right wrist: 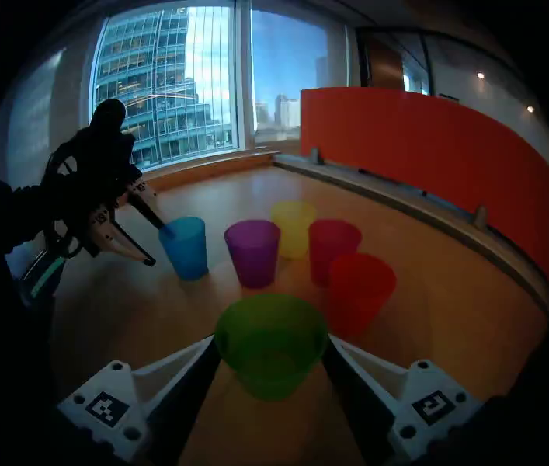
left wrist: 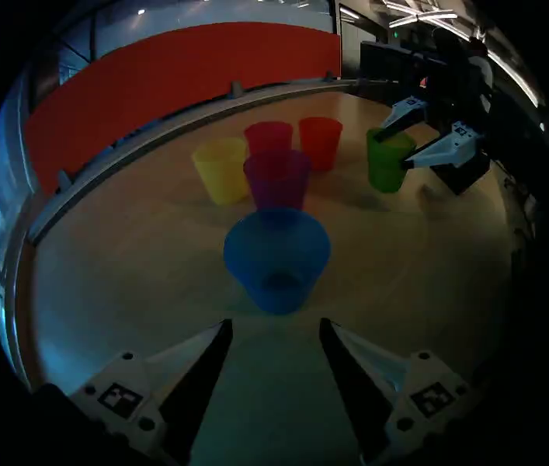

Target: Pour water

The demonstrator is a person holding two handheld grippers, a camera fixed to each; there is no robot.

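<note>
Green cup [right wrist: 271, 369] upright on tabletop [right wrist: 445, 311], between the fingers of the right tongs [right wrist: 271, 342]; the tips sit at its sides, but I cannot tell whether they press. Left tongs [left wrist: 276, 325] spread apart and holding nothing, with the blue cup [left wrist: 277, 260] just ahead of the tips. Purple cup [left wrist: 277, 180] stands directly beyond the blue cup, farther from the left tongs.
</note>
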